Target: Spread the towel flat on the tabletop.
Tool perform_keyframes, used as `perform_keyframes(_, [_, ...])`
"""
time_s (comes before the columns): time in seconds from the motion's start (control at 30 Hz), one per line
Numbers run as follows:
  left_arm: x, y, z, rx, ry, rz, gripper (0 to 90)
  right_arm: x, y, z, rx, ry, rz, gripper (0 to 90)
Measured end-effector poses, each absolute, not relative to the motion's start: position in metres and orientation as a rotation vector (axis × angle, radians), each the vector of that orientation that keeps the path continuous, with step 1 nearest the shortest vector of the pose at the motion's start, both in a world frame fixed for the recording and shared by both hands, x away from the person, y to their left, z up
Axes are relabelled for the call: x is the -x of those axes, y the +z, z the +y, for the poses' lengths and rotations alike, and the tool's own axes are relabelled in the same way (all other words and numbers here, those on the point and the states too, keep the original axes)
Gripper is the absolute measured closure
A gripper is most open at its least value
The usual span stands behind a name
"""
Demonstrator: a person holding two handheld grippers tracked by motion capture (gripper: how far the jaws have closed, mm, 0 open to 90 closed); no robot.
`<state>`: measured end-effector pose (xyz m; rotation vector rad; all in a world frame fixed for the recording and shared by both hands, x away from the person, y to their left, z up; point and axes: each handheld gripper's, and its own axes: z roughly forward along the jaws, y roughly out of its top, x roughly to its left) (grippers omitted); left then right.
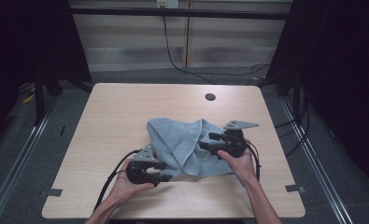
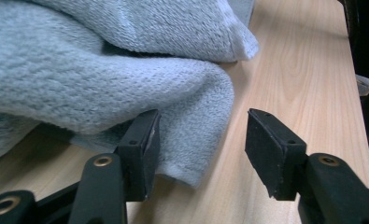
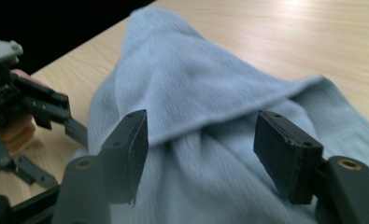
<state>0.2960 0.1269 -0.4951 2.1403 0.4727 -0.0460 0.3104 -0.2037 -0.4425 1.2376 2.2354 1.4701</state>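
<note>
A light blue towel (image 1: 182, 144) lies crumpled and loosely folded on the wooden table (image 1: 117, 112). My left gripper (image 1: 166, 173) is at the towel's near left corner, low over the table. In the left gripper view the jaws (image 2: 201, 149) stand open, with a hanging fold of the towel (image 2: 102, 79) between them, against the left pad (image 2: 145, 140) and apart from the right one. My right gripper (image 1: 206, 141) hovers at the towel's right side. In the right gripper view it (image 3: 201, 149) is open over a folded edge of the towel (image 3: 191, 84), with the left gripper (image 3: 56, 112) farther off.
A round cable hole (image 1: 210, 97) sits near the table's far edge. Bare wood surrounds the towel on all sides. Dark frame posts (image 1: 39, 93) and floor cables (image 1: 219, 72) lie beyond the table.
</note>
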Motion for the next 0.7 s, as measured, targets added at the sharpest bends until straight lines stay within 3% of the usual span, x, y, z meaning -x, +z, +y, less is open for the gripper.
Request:
perform_keyframes(0.13, [-0.296,-0.501,0.123,-2.183,-0.041,0.483,44.6,-0.295,-0.453,-0.225,-1.280,1.451,2.210,33.9])
perform_keyframes(0.17, [-0.297,-0.502,0.121,-2.205,-0.013,0.507,53.5,-0.288,-0.457,-0.231,-1.297,1.431,2.221,33.4])
perform_keyframes(0.37, [-0.299,-0.503,0.125,-2.200,0.042,0.526,82.7,-0.279,-0.468,-0.233,-1.292,1.422,2.243,32.8])
perform_keyframes(0.5, [-0.298,-0.492,0.136,-2.130,0.028,0.552,84.6,-0.275,-0.470,-0.230,-1.266,1.402,2.272,32.5])
perform_keyframes(0.7, [-0.294,-0.445,0.162,-1.908,0.036,0.568,84.8,-0.263,-0.465,-0.226,-1.194,1.388,2.335,29.7])
